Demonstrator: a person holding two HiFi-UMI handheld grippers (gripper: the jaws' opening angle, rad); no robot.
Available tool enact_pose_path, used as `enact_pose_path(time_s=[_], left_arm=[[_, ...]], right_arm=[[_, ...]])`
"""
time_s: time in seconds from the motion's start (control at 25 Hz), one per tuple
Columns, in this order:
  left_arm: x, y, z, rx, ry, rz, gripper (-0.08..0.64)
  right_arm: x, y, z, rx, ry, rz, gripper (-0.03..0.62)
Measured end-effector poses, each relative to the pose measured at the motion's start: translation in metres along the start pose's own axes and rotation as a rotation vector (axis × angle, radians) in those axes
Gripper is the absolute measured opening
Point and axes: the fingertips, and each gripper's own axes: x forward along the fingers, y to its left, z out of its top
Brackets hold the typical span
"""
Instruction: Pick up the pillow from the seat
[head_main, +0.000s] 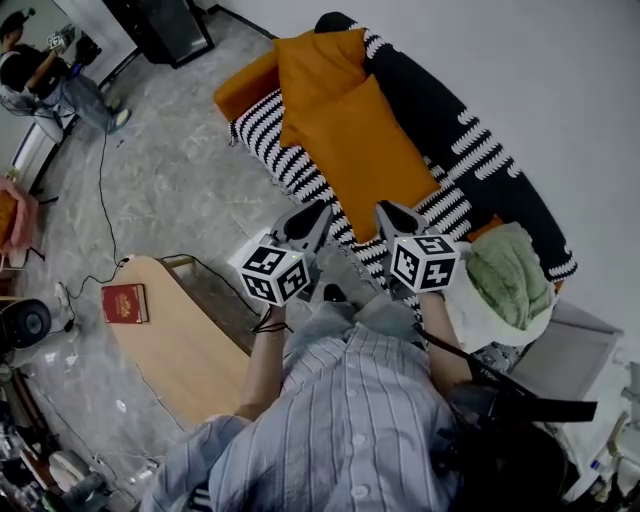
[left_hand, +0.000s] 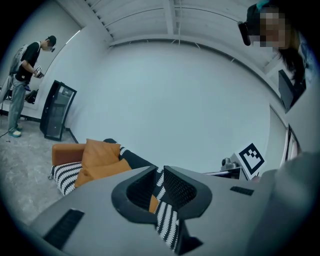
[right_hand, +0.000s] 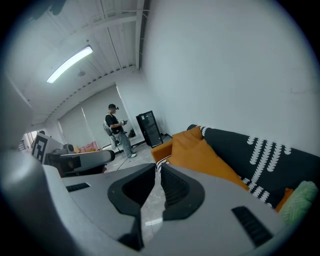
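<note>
A large orange pillow (head_main: 355, 150) lies on the seat of a sofa (head_main: 480, 150) with a black-and-white patterned cover; a second orange pillow (head_main: 320, 62) leans behind it. Both grippers hover side by side just in front of the sofa's near edge, short of the pillow. My left gripper (head_main: 320, 212) is shut and holds nothing. My right gripper (head_main: 386, 210) is also shut and empty. The left gripper view shows the orange pillow (left_hand: 100, 160) beyond the shut jaws (left_hand: 161, 171). In the right gripper view the pillow (right_hand: 200, 155) lies to the right of the jaws (right_hand: 159, 168).
A green cushion (head_main: 510, 275) sits at the sofa's right end, with a grey box (head_main: 575, 350) beside it. A wooden table (head_main: 175, 345) with a red book (head_main: 125, 302) stands to my left. A person (head_main: 45, 80), a black cabinet (head_main: 165, 25) and a floor cable (head_main: 103, 190) are farther off.
</note>
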Motion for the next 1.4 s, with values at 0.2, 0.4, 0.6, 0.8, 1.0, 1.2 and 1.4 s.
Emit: enact_pose_path(time_s=[0.2, 0.4, 0.6, 0.8, 1.0, 1.2, 1.4], left_arm=[[-0.001, 0.011, -0.003, -0.037, -0.004, 0.004, 0.041], [-0.003, 0.016, -0.011, -0.094, -0.004, 0.0, 0.041], [0.017, 0.022, -0.022, -0.099, 0.047, -0.004, 0.041], [0.058, 0.032, -0.014, -0.072, 0.092, -0.027, 0.041], [0.105, 0.031, -0.004, -0.072, 0.119, -0.068, 0.041], [0.145, 0.035, 0.003, -0.049, 0.168, -0.079, 0.041], [0.181, 0.042, 0.007, -0.041, 0.192, -0.05, 0.041]], right_arm=[[0.005, -0.007, -0.002, 0.02, 0.015, -0.024, 0.044], [-0.001, -0.022, -0.01, 0.071, 0.019, -0.066, 0.045], [0.003, -0.061, -0.012, 0.126, 0.026, -0.128, 0.044], [0.018, -0.103, -0.001, 0.194, 0.012, -0.168, 0.045], [0.029, -0.146, 0.014, 0.228, 0.002, -0.192, 0.045], [0.042, -0.183, 0.023, 0.285, -0.003, -0.22, 0.044], [0.053, -0.214, 0.036, 0.297, 0.006, -0.213, 0.045]])
